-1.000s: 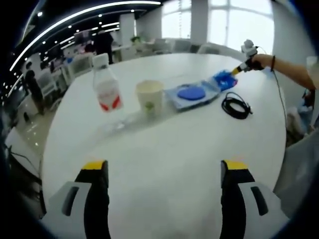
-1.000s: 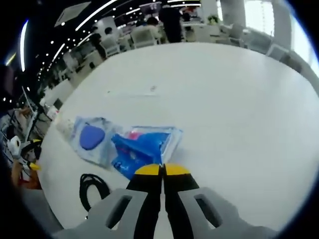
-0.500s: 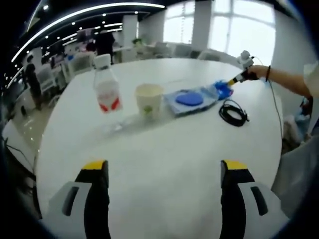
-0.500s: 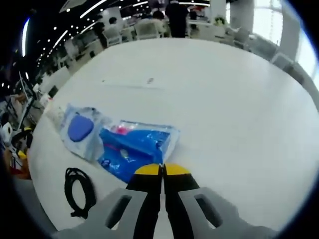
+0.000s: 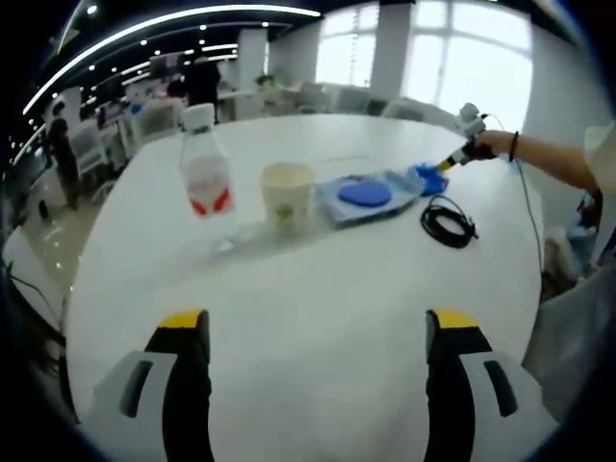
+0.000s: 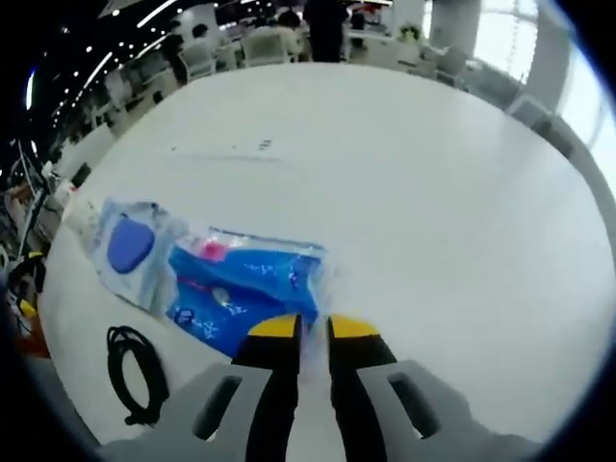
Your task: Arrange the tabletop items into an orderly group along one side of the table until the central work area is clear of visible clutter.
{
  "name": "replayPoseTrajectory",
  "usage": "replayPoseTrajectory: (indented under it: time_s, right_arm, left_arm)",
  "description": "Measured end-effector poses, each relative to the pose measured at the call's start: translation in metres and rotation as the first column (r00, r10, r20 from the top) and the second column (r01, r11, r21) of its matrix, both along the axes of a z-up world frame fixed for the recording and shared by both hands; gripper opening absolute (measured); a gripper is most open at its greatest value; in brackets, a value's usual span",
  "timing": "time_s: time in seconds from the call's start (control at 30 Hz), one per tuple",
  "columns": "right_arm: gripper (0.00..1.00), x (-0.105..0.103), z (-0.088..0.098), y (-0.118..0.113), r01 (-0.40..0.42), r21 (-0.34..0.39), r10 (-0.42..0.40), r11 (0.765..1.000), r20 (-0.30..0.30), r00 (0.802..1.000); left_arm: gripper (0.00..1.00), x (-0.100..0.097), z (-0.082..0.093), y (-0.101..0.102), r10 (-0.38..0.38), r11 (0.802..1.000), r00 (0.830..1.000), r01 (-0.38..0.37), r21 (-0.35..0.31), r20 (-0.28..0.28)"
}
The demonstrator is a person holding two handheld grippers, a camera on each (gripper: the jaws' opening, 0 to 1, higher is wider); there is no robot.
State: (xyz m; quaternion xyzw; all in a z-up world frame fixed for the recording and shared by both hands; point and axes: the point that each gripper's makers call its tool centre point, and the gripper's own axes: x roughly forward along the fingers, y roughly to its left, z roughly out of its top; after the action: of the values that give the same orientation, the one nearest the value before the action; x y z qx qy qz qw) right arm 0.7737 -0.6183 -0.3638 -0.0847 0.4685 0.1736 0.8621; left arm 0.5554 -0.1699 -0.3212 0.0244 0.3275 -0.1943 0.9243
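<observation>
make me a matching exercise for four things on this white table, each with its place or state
Things:
1. clear plastic bottle with white cap
2. pale paper cup
3. coiled black cable
4. blue plastic packet

Places or states:
A. lying loose near the table edge
B. just ahead of the right gripper, whose jaws stand slightly apart
C. standing between the bottle and the clear pouch with a blue oval
D. standing upright at the end of the row

Pairs: 1-D, 2-C, 3-A, 4-B

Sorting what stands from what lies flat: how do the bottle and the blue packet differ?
The bottle stands upright; the blue packet lies flat. The bottle is clear with a white cap and red label; the packet is blue with a pink spot. The right tool is at the packet; the bottle stands alone. Both rest on the white table.
</observation>
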Motion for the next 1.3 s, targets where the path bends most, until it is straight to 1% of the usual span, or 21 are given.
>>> replayPoseTrajectory:
  time_s: [0.1, 0.13, 0.27, 0.33, 0.37, 0.4, 0.47, 0.5, 0.53, 0.6, 0.7, 0.77, 0.87, 0.97, 1.1, 1.13, 1.2, 1.23, 1.3]
  right_arm:
    - [0.24, 0.003, 0.006, -0.008, 0.015, -0.040, -0.014, 0.999, 0.033, 0.999]
    - [0.28, 0.003, 0.008, -0.009, 0.022, -0.041, -0.021, 0.999, 0.034, 0.999]
    - [0.50, 0.001, 0.020, -0.010, 0.046, -0.016, -0.045, 0.999, 0.069, 0.997]
    - [0.58, -0.002, 0.027, -0.008, 0.043, -0.015, -0.041, 0.999, 0.085, 0.996]
    - [0.65, -0.004, 0.029, -0.007, 0.042, -0.016, -0.040, 0.999, 0.090, 0.995]
    - [0.70, -0.006, 0.033, -0.004, 0.031, -0.012, -0.030, 0.999, 0.103, 0.994]
    - [0.77, -0.010, 0.039, 0.001, 0.023, 0.006, -0.024, 1.000, 0.119, 0.993]
    - [0.80, -0.012, 0.045, 0.007, 0.014, 0.029, -0.018, 0.999, 0.140, 0.990]
    - [0.83, -0.013, 0.048, 0.011, 0.008, 0.045, -0.015, 0.999, 0.150, 0.989]
    - [0.89, -0.020, 0.054, 0.018, 0.000, 0.070, -0.011, 0.998, 0.155, 0.988]
    - [0.95, -0.027, 0.064, 0.032, -0.027, 0.109, 0.006, 0.994, 0.181, 0.983]
    - [1.00, -0.035, 0.069, 0.041, -0.035, 0.138, 0.009, 0.990, 0.182, 0.983]
    - [0.99, -0.047, 0.073, 0.053, -0.056, 0.164, 0.025, 0.985, 0.185, 0.982]
    - [0.99, -0.061, 0.080, 0.068, -0.090, 0.186, 0.052, 0.978, 0.199, 0.979]
    - [1.00, -0.079, 0.090, 0.082, -0.123, 0.200, 0.079, 0.972, 0.216, 0.973]
    - [1.00, -0.086, 0.093, 0.088, -0.144, 0.205, 0.095, 0.968, 0.231, 0.968]
    - [1.00, -0.097, 0.097, 0.094, -0.156, 0.221, 0.102, 0.963, 0.236, 0.966]
    - [1.00, -0.102, 0.100, 0.100, -0.171, 0.240, 0.110, 0.956, 0.248, 0.963]
    - [1.00, -0.115, 0.104, 0.109, -0.180, 0.274, 0.112, 0.945, 0.245, 0.963]
  left_arm:
    - [0.90, 0.000, -0.001, -0.001, -0.001, 1.000, 1.000, 0.001, 0.000, -0.003]
    - [0.91, 0.000, -0.001, -0.001, -0.002, 1.000, 1.000, 0.002, 0.001, -0.003]
    - [0.92, 0.001, 0.002, -0.004, -0.003, 1.000, 1.000, 0.003, -0.009, 0.002]
    - [0.92, 0.002, 0.002, -0.005, -0.003, 1.000, 1.000, 0.003, -0.013, 0.003]
    - [0.92, 0.002, 0.002, -0.005, -0.003, 1.000, 1.000, 0.003, -0.016, 0.004]
    - [0.93, 0.002, 0.002, -0.006, -0.004, 1.000, 1.000, 0.004, -0.019, 0.004]
    - [0.93, 0.002, 0.004, -0.007, -0.006, 1.000, 1.000, 0.006, -0.025, 0.008]
    - [0.93, 0.003, 0.006, -0.008, -0.006, 1.000, 1.000, 0.007, -0.027, 0.010]
    - [0.93, 0.004, 0.009, -0.010, -0.015, 0.999, 1.000, 0.015, -0.029, 0.023]
    - [0.94, 0.005, 0.013, -0.012, -0.014, 0.999, 0.999, 0.015, -0.040, 0.039]
    - [0.94, 0.006, 0.018, -0.016, -0.022, 0.999, 0.999, 0.024, -0.048, 0.050]
    - [0.96, 0.005, 0.020, -0.019, -0.030, 0.999, 0.998, 0.033, -0.044, 0.053]
    - [0.96, 0.007, 0.024, -0.020, -0.043, 0.998, 0.997, 0.046, -0.042, 0.063]
    - [0.98, 0.008, 0.033, -0.022, -0.050, 0.998, 0.996, 0.054, -0.043, 0.080]
    - [0.98, 0.011, 0.044, -0.024, -0.058, 0.997, 0.993, 0.063, -0.045, 0.105]
    - [0.98, 0.010, 0.046, -0.024, -0.060, 0.997, 0.993, 0.065, -0.043, 0.106]
    - [0.99, 0.010, 0.049, -0.023, -0.056, 0.997, 0.992, 0.061, -0.040, 0.112]
    - [0.99, 0.009, 0.052, -0.024, -0.060, 0.997, 0.991, 0.066, -0.041, 0.118]
    - [0.99, 0.006, 0.056, -0.023, -0.059, 0.997, 0.990, 0.066, -0.051, 0.125]
